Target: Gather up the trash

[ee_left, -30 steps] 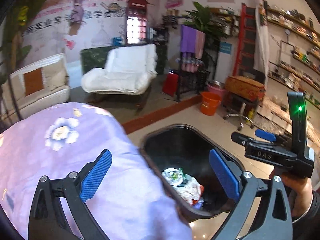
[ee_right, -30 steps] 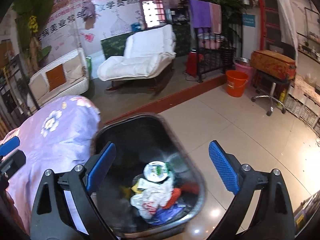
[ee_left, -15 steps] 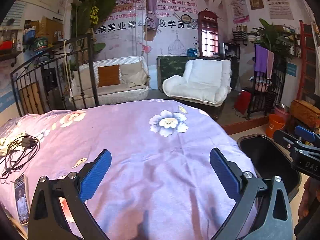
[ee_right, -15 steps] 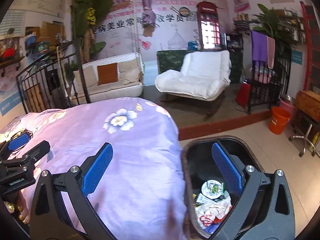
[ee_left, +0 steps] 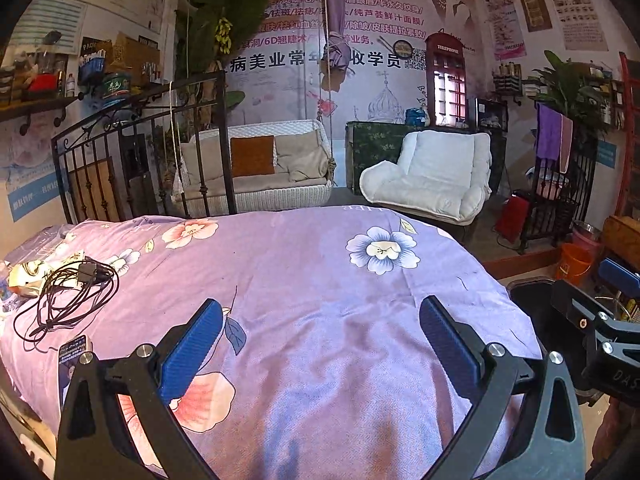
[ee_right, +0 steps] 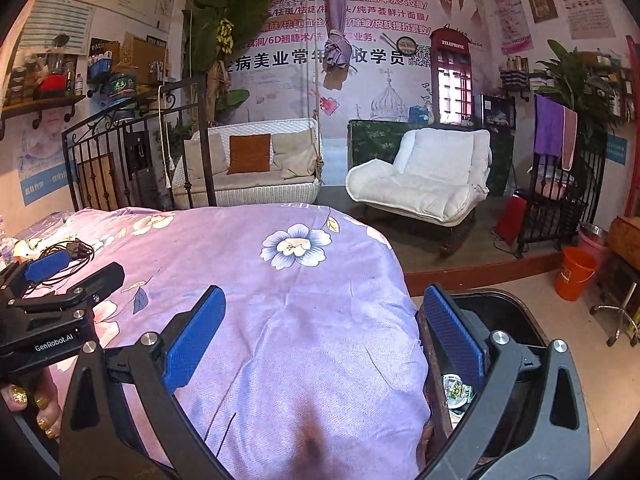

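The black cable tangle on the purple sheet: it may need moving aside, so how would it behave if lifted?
The black cable tangle lies in loose loops, so it is probably floppy and would trail. It looks thin, so likely light. Its small plug block might swing.

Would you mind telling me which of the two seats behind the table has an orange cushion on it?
The wicker swing seat on the left; its orange cushion sets it apart from the plain white armchair.

Each gripper, left gripper (ee_left: 320, 340) and right gripper (ee_right: 322, 334), has black forked arms, silver screws and ribbed blue pads (ee_left: 190, 350); beside the purple bedspread (ee_right: 280, 300), white "GenRobot.AI" lettering, and gold glitter nail polish on the hand (ee_right: 24, 404)
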{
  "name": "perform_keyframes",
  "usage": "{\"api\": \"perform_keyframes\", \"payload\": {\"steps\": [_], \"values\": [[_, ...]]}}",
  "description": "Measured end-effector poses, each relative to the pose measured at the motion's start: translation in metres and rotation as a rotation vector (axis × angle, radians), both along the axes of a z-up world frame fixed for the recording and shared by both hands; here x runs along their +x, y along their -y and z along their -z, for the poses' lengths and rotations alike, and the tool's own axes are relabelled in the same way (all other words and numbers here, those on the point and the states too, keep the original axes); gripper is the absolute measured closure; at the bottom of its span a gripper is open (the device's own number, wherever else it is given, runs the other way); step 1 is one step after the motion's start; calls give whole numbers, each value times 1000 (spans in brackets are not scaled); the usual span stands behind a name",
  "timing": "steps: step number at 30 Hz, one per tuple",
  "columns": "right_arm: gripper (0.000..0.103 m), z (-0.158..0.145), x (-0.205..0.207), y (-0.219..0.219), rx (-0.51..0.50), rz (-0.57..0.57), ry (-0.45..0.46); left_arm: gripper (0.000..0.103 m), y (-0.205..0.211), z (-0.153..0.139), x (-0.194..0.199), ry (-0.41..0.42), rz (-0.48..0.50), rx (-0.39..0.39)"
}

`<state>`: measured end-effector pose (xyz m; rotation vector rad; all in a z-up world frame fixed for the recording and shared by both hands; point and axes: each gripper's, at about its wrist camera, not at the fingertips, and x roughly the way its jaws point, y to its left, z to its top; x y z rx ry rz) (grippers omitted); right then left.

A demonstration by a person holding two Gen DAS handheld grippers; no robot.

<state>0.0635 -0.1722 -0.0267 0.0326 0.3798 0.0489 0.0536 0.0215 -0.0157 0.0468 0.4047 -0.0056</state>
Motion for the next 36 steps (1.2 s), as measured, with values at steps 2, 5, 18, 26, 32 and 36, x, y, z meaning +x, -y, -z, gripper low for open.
{"api": "perform_keyframes", "payload": {"steps": [2, 5, 18, 26, 32, 36], "values": [[5, 0, 1, -1, 8, 1, -1, 5, 0, -1, 0, 5, 3, 2], [5, -1, 1, 0, 15, 10, 0, 5, 1, 0, 2, 4, 3, -2], [5, 1, 5, 3, 19, 15, -19, 5, -1, 1, 3, 8, -7, -7], [5, 4, 6, -1, 17, 2, -27, 5, -3, 2, 2, 5, -9, -7], [5, 5, 7, -2, 18, -2, -33, 5, -5, 3, 1, 3, -16, -14], [5, 5, 8, -3, 17, -4, -35, 5, -5, 3, 1, 3, -14, -13]]}}
